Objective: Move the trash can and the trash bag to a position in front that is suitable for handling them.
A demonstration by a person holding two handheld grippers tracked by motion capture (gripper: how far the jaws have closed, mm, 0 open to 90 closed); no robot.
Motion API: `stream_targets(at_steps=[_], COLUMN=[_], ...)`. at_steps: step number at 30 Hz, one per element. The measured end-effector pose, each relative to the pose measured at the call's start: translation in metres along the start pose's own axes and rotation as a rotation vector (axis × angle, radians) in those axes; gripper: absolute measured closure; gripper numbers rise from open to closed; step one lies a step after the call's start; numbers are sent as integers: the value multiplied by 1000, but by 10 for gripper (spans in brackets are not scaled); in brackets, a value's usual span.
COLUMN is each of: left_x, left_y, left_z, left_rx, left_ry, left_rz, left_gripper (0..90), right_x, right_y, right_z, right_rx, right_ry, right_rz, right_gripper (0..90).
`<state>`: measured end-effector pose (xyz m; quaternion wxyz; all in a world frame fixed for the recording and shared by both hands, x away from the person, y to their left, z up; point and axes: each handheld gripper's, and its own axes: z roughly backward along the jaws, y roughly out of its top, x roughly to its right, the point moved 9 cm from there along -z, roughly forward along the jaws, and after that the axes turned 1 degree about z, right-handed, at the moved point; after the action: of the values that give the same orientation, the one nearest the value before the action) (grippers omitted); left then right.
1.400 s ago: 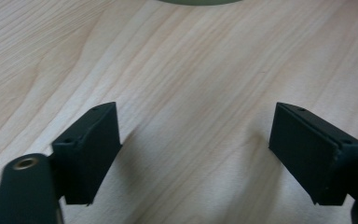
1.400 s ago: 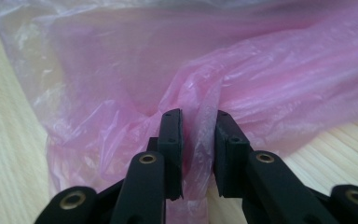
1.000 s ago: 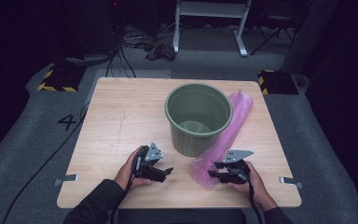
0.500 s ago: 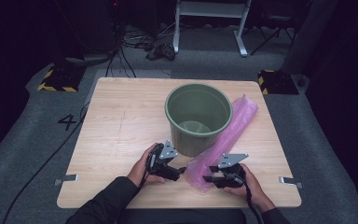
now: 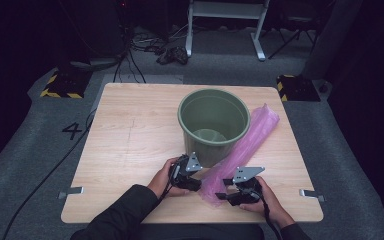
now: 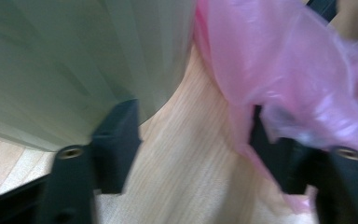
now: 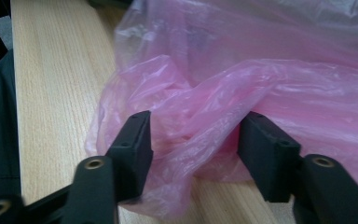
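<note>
A long pink plastic bag (image 5: pixel 245 145) lies slanted on the table, right of a green bucket (image 5: pixel 211 122). Its crumpled near end (image 7: pixel 205 116) sits between the jaws of my right gripper (image 7: pixel 196 135), which have just been opening; the film lies loose there, unpinched. That right gripper (image 5: pixel 222 196) points left at the bag's near end. My left gripper (image 5: pixel 196 183) sits at the bucket's foot and faces the same end. Its jaws (image 6: pixel 193 135) have just been closing, with bare wood between them. The bag's edge (image 6: pixel 279 93) drapes over its right jaw, and the bucket wall (image 6: pixel 74 60) is by the left one.
The wooden table (image 5: pixel 130 135) has free room to the left of the bucket. Its near edge runs just below both hands. Metal clips (image 5: pixel 71 192) stick out at the two near corners. Dark floor with cables and a stand lies beyond the far edge.
My left hand has moved right, from the open table to the bucket's foot and the bag's near end. The right hand has hardly moved.
</note>
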<state>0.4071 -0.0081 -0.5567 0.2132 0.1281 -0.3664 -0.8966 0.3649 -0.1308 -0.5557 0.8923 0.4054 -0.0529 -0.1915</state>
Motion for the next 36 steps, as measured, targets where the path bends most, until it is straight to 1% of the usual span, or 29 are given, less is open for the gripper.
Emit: stream_targets(at_steps=[1,2,3,5,6,7,9,10,11,12,13,14,15,16,17,18,19,21,22,26,27,30,32,35,36], left_x=[-1,-1,-2,-4,-4,-4,-5,-6,-9,-11,-13,-15,-18,-21,-22,-23,-25,-27,-31,-43,-46,-53,-58,-68,-71], left_y=[-1,-2,-3,-5,-6,-7,-9,-11,-13,-15,-17,-19,-21,-23,-23,-24,-25,-27,-29,-39,-42,-51,-57,-65,-67], left_z=[-2,-1,0,1,2,3,5,6,8,10,13,15,16,18,20,23,26,31,34,42,45,50,55,62,65], left_rx=[-2,-1,2,-5,-7,-7,-18,-21,-21,-20,-16,-16,-18,-21,-7,2,-9,-13,-9,-17,-18,-24,-25,-28,-25], left_ry=[14,2,1,24,14,16,14,16,27,22,3,8,17,15,5,5,14,28,38,50,54,70,81,101,104], left_rz=[-12,-12,-14,-23,-34,-47,-66,-67,-69,-68,-54,-45,-48,-39,-25,-24,-38,-56,-46,-11,4,15,27,53,65], left_gripper=[483,513,564,663,718,780,850,875,897,899,900,900,900,900,900,900,900,900,900,900,900,900,900,899,898], right_x=[0,0,1,2,3,3,4,4,4,5,6,7,9,10,11,12,13,15,15,20,21,20,21,25,28], right_y=[0,1,1,2,2,2,3,3,4,4,4,4,4,4,4,4,4,3,3,0,0,1,3,5,5], right_z=[0,1,2,3,4,5,6,7,8,10,12,15,16,19,21,23,24,27,30,41,44,55,64,75,79], right_rx=[2,5,8,15,17,22,24,25,29,35,40,44,47,53,56,62,62,62,67,74,78,96,98,113,112], right_ry=[-2,-6,-8,-16,-22,-22,-28,-30,-33,-37,-40,-43,-48,-53,-58,-60,-66,-76,-79,-96,-98,-101,-132,-165,-188], right_rz=[-2,-3,-2,-8,-7,-12,-9,-7,-7,-9,-14,-19,-21,-23,-29,-32,-33,-28,-29,-30,-29,-16,3,7,7], right_gripper=[419,408,399,386,376,374,363,359,353,342,342,342,341,339,340,341,340,339,337,314,305,293,291,290,290])
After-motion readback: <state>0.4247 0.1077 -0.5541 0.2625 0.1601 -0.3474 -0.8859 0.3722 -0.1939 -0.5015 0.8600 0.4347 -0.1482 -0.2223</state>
